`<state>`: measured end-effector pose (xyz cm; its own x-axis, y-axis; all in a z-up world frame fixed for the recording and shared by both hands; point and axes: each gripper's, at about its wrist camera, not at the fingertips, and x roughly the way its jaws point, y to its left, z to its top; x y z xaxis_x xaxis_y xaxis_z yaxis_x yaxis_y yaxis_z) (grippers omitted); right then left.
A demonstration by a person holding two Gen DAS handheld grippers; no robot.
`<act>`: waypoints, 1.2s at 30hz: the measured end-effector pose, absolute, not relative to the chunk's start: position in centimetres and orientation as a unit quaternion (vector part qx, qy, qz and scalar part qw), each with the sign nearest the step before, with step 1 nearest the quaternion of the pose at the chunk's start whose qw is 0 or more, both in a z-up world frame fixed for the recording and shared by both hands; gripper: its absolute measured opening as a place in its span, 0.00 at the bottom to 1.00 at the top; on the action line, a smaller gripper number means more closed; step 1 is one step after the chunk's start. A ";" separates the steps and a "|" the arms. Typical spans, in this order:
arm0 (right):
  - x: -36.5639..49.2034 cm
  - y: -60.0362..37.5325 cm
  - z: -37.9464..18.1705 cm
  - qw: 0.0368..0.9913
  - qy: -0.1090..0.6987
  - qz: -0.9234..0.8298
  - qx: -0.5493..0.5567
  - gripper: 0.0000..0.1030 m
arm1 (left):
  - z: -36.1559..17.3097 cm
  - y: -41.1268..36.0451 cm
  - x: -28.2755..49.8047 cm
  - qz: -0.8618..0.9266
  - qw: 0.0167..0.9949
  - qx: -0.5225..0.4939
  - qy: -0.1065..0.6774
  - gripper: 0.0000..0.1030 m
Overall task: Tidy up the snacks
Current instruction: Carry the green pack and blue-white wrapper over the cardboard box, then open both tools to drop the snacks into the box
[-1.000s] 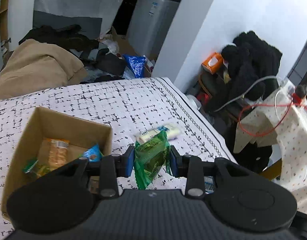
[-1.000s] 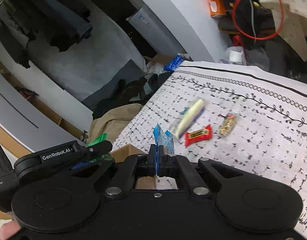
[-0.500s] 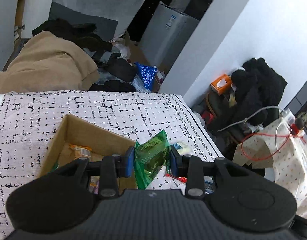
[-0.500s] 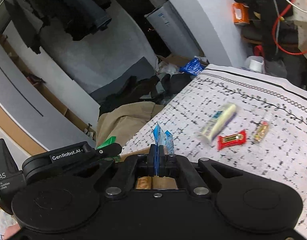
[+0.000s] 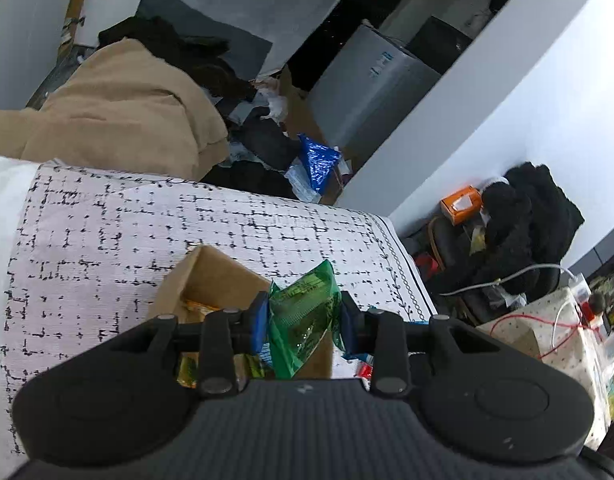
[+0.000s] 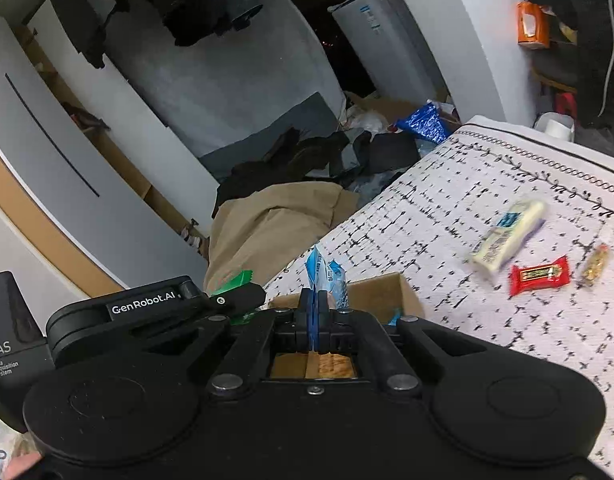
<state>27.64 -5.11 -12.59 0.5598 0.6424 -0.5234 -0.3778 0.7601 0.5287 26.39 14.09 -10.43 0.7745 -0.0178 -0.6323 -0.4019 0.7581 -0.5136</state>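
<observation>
A table draped in a white cloth with a broken black grid print (image 5: 107,240) fills the foreground of a cluttered room with pale walls. Beyond the far edge of the table lie a heap of tan fabric (image 5: 119,108), dark clothes, a crumpled blue foil bag (image 5: 317,160) and a grey appliance (image 5: 371,84) whose blue label is too small to read. To the right, a black fuzzy garment (image 5: 527,208) hangs over a chair beside an orange box (image 5: 461,204).

An open cardboard box (image 5: 211,276) stands on the cloth with a few packets inside. The left gripper (image 5: 303,322) hangs over it, its blue pads pinching a green snack packet (image 5: 307,312) that stands upright between them. The right gripper (image 6: 317,314) is beside it, jaws pressed together on a thin blue snack packet (image 6: 325,272) that pokes up above the box rim.

Well apart to the right on the cloth lie a white tube-shaped packet (image 6: 507,236), a red wrapped bar (image 6: 541,274) and a small golden wrapped sweet (image 6: 595,266), all slightly blurred.

Seen from the right wrist, the left gripper's body reads "GenRobot.AI", and a black unit (image 6: 7,344) at the left edge reads "DAS Data Acquisition System".
</observation>
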 end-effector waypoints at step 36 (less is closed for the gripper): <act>27.7 -10.0 -15.6 0.877 0.400 0.211 0.163 0.51 | -12.5 12.4 28.7 0.105 0.864 -0.313 0.380 0.78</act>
